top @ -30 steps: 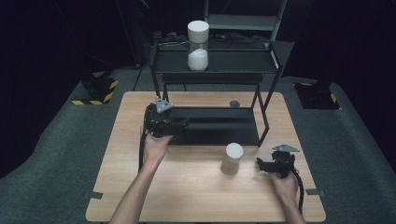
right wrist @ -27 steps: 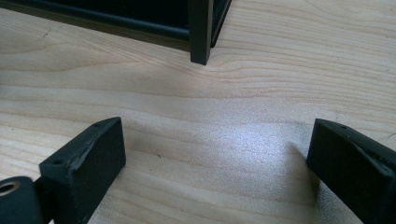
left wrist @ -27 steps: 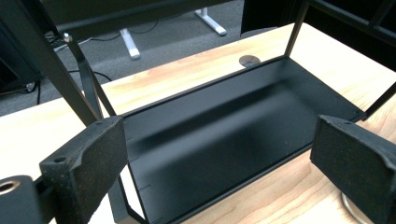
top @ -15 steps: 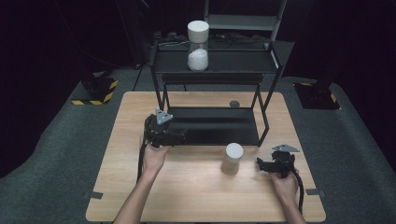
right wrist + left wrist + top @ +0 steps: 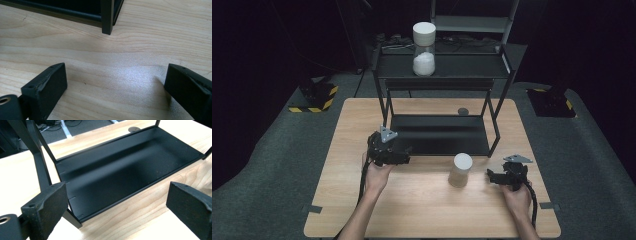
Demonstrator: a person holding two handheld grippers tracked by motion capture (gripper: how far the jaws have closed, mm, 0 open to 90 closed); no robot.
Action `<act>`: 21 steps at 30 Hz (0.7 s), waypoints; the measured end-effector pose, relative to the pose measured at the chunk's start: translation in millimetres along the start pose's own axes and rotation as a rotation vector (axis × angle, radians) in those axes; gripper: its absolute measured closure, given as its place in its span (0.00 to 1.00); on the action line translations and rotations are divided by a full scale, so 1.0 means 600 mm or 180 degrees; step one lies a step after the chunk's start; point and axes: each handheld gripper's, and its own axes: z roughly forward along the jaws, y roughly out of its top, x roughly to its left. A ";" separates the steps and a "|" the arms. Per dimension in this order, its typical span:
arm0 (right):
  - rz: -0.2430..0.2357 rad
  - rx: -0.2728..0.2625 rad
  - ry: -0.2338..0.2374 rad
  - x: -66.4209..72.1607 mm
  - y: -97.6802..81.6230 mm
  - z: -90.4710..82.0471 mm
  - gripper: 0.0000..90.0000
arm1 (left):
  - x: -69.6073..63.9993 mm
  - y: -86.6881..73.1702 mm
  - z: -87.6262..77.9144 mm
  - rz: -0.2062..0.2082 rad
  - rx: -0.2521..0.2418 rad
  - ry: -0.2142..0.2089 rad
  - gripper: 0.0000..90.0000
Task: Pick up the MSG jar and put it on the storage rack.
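Hovering left gripper [image 5: 404,155], jaws spread, at black metal rack's lower shelf [image 5: 439,136] | right gripper [image 5: 492,176] spread, empty, near white-capped cylindrical jar [image 5: 460,170] standing on wooden table [image 5: 422,205]

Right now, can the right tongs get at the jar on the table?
Probably yes. The right tongs stand open beside the jar, with bare table between them and nothing in the way.
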 end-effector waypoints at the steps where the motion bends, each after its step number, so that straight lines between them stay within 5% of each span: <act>1: 0.0000 0.0000 0.0000 0.000 0.000 0.000 0.04 | -0.001 -0.003 0.002 -0.0009 0.0012 -0.0002 0.04; 21: 0.0000 -0.0001 0.0000 0.000 0.000 0.000 0.04 | -0.026 -0.040 0.040 0.0050 0.0195 -0.0011 0.04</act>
